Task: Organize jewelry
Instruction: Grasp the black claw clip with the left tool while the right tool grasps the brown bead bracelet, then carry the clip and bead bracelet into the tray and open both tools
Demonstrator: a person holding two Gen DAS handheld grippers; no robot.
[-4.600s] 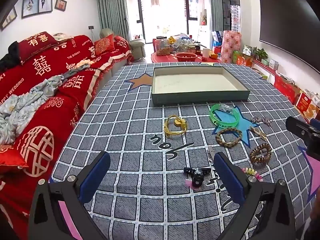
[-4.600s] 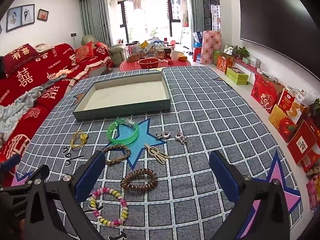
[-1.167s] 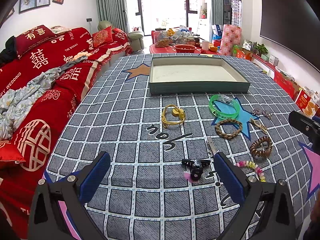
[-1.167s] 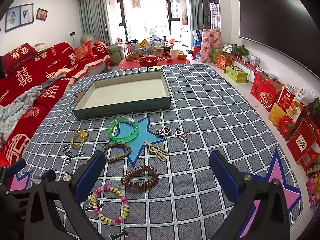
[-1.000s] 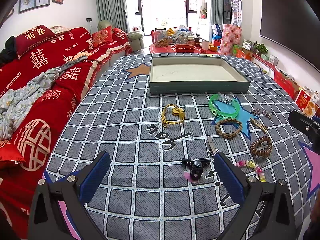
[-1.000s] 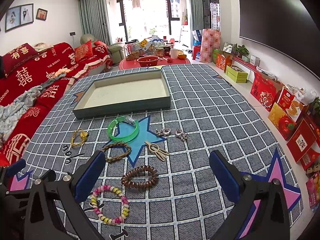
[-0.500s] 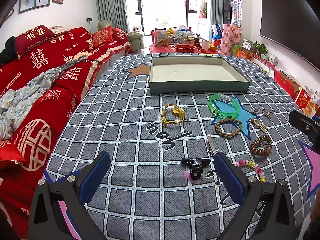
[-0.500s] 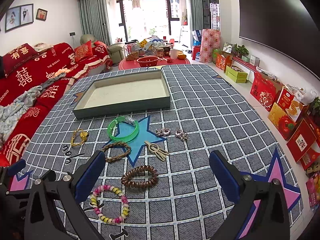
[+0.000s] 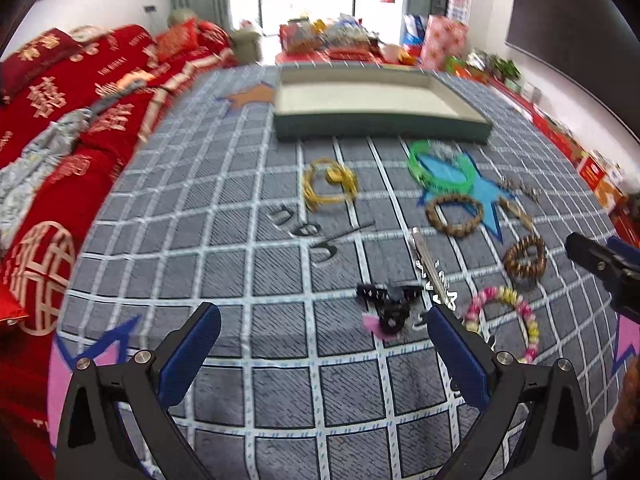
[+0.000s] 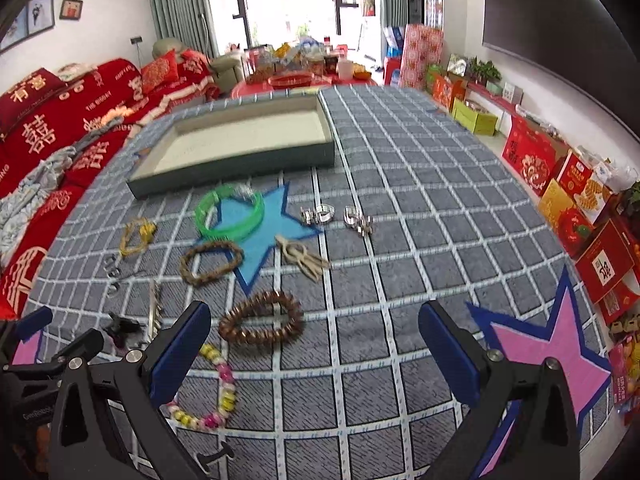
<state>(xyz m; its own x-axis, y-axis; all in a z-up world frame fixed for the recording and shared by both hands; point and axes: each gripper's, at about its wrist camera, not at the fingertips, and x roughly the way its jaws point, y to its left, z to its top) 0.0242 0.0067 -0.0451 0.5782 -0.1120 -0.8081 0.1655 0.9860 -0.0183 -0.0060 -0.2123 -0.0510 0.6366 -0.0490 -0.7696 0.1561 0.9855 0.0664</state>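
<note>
Grid cloth, silver clip lengthwise toward tray

Ahead of the left tool, the table lies bare from 9 to 12 o'clock; the black clip and silver pin crowd 1 o'clock. Before the right tool, grid cloth is open from 12 to 3 o'clock. The brown bead bracelet sits at 11 o'clock, the pastel bead bracelet by its left finger. The tray blocks the far side.
</note>
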